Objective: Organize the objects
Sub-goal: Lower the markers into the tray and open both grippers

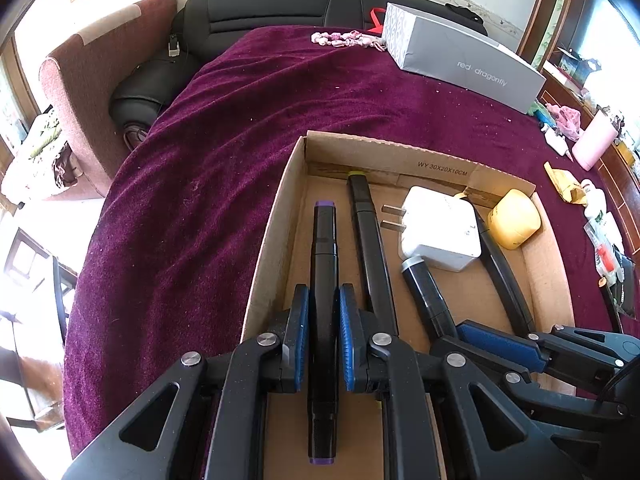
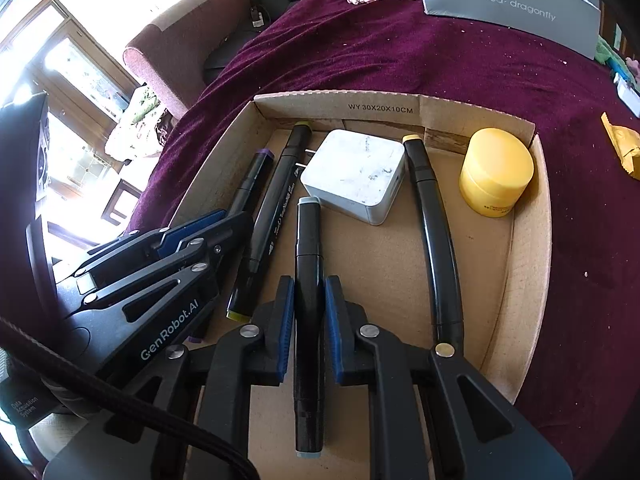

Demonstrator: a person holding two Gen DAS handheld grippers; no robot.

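Gripping purple-capped black marker [image 1: 323, 280] in left jaws, pale-blue-capped black marker [image 2: 308, 264] in right; keeping both parallel, lowering flat onto shallow cardboard tray [image 1: 272, 232] floor at lower frame

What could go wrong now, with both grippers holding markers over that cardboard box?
1. The left gripper and right gripper sit close together, so their arms might collide.
2. The light-blue-capped marker has its tip near the white charger and may nudge it.
3. The purple-capped marker lies near the box wall and could catch on it.

cardboard box [image 2: 532, 264] | four black markers [image 2: 308, 240], charger [image 2: 356, 176], yellow jar [image 2: 496, 172] inside
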